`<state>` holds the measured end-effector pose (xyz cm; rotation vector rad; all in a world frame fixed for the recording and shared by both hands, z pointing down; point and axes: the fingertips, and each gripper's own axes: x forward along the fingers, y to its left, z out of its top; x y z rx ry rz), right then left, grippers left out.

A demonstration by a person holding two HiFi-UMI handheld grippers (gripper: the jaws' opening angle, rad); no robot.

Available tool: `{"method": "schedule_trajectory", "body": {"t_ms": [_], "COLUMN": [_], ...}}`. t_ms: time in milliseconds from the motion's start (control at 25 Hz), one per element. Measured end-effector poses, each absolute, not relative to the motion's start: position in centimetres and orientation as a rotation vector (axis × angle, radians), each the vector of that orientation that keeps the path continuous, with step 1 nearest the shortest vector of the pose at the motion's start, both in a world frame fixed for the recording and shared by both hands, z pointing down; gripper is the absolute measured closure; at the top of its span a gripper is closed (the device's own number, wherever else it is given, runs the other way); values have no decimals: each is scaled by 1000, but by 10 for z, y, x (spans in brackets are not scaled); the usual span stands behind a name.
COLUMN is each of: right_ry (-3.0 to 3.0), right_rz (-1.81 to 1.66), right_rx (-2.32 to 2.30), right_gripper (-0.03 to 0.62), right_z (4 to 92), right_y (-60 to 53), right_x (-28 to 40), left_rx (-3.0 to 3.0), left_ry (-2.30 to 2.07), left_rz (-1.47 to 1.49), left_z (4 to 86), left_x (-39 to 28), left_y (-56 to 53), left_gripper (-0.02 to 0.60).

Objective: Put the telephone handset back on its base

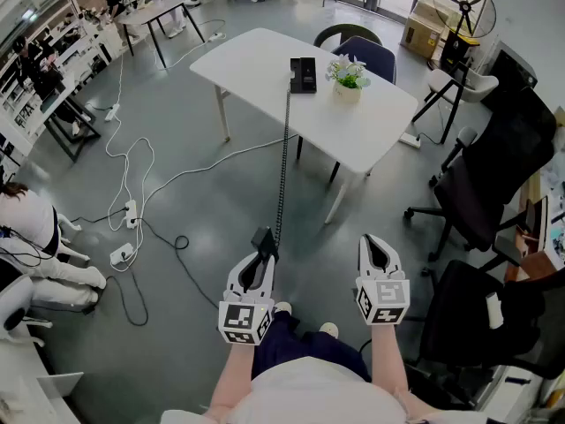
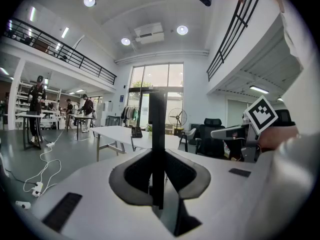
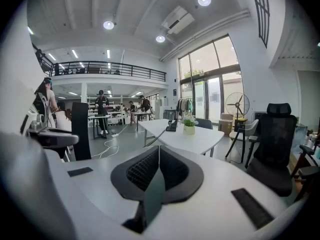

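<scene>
Handset (image 2: 157, 134) in L gripper (image 1: 261, 256) (cord (image 1: 283, 166) to base (image 1: 303, 75)); R gripper (image 1: 373, 242) closed.

Place: open-plan office and lab hall, two storeys high.
Top centre: white table (image 1: 256, 58) with telephone base (image 1: 303, 74) and potted plant (image 1: 347, 78).
Right edge: black office chairs (image 1: 490, 184); pedestal fan (image 1: 463, 7) above.
Left: grey floor, power strips (image 1: 131, 212), trailing cables.
Upper left: workbench (image 1: 154, 11), people standing.
Right gripper view: mezzanine railing (image 3: 115, 68), tall windows (image 3: 207, 84).
</scene>
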<state>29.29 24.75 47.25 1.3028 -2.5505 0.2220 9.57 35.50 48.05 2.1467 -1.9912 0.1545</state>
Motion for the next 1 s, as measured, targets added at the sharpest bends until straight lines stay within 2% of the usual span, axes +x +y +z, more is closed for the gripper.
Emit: {"method": "schedule_trajectory", "body": {"t_ms": [360, 1000], "right_ry": [-2533, -2520], "right_rz": [218, 246], "right_rx": [1351, 1432], "right_gripper": [557, 557], "right_z": [474, 477], "right_y": [247, 263], "right_x": [291, 241], "left_rx": [2163, 2201], "left_ry": [-1975, -1918], "left_rz": [129, 74], "left_z": [478, 479], "left_x": [93, 37], "left_y": [350, 357], "left_gripper": [503, 503]}}
